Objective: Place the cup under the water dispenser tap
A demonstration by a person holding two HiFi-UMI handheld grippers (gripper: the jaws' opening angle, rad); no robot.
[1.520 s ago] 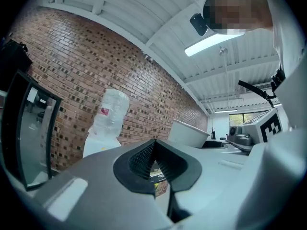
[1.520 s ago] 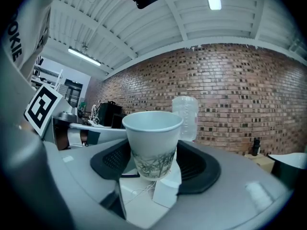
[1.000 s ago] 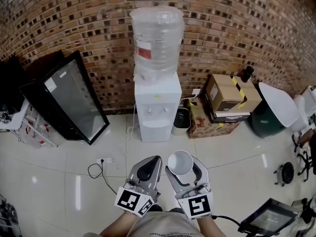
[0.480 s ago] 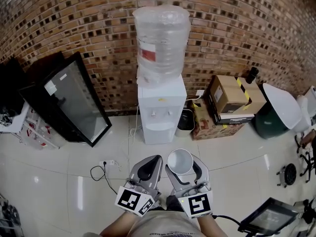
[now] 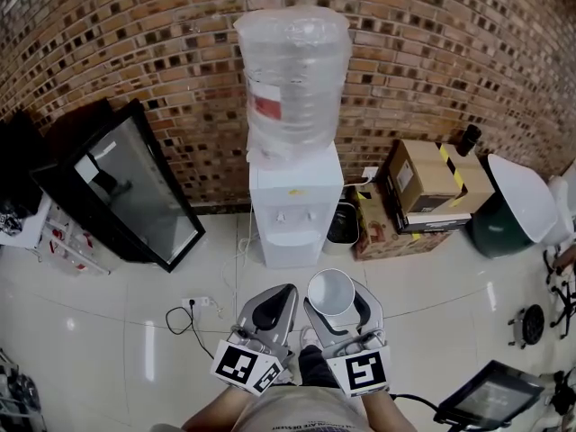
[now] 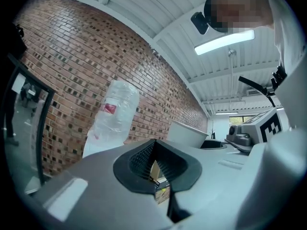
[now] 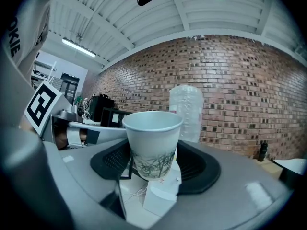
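My right gripper [image 5: 335,309] has its fingers clamped on the lower body of a white paper cup [image 5: 330,292] with a green leaf print, and I am holding it upright, mouth up, above the tiled floor [image 5: 117,304]. The cup is not under the taps [image 5: 286,216]: it sits well apart from the front of the white water dispenser [image 5: 295,210], which stands against the brick wall [image 5: 135,34] with a clear bottle [image 5: 292,70] on top. My left gripper [image 5: 268,309] is just beside the right one, its fingers closed together on nothing.
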